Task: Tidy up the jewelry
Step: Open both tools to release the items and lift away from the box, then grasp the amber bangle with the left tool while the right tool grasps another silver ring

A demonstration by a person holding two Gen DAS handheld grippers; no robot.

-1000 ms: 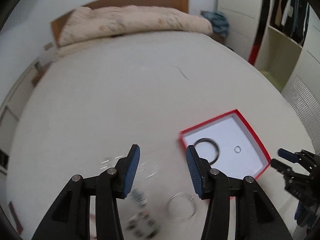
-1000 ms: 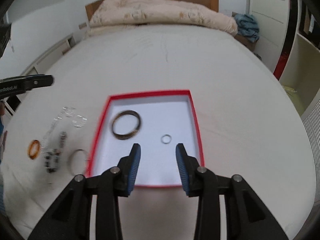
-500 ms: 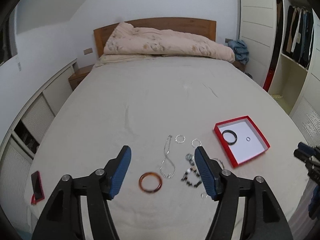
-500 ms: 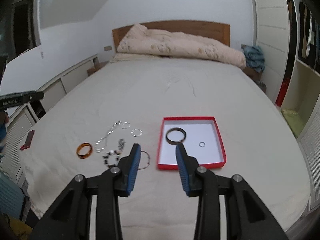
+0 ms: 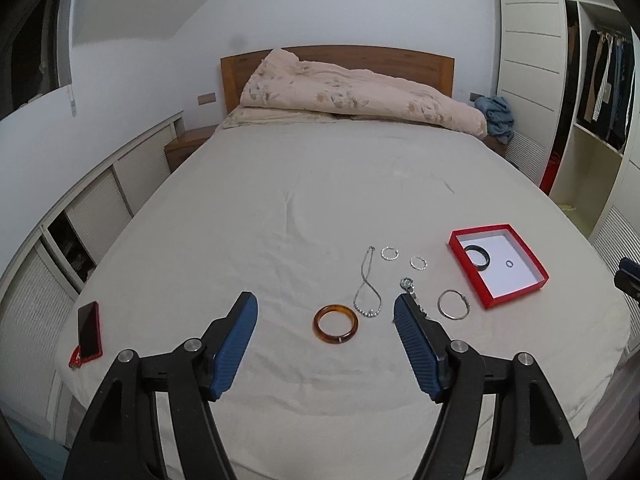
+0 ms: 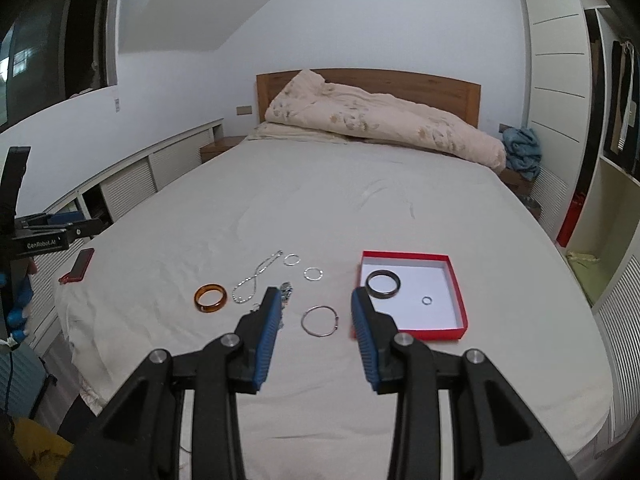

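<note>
A red box [image 5: 536,268] [image 6: 456,280] with a white floor lies on the bed and holds a dark bangle [image 5: 479,258] [image 6: 383,284] and a small ring [image 5: 509,264] [image 6: 427,300]. Left of it lie an amber bangle [image 5: 335,324] [image 6: 211,298], a silver chain [image 5: 367,288] [image 6: 256,276], two thin hoops [image 5: 389,253] [image 5: 418,262], a silver bangle [image 5: 453,305] [image 6: 320,321] and a beaded piece [image 5: 409,285] [image 6: 286,290]. My left gripper [image 5: 324,310] is open and empty, held back above the bed's near edge. My right gripper [image 6: 314,300] is open and empty, also held back.
A red phone [image 5: 89,329] [image 6: 78,266] lies at the bed's left edge. A folded quilt [image 5: 360,94] lies against the headboard. Low cabinets run along the left wall [image 5: 100,208], wardrobe shelves stand on the right [image 5: 592,140].
Both grippers have pulled back and up from close over the box and jewelry, so the whole bed now shows. Both stay open and empty.
</note>
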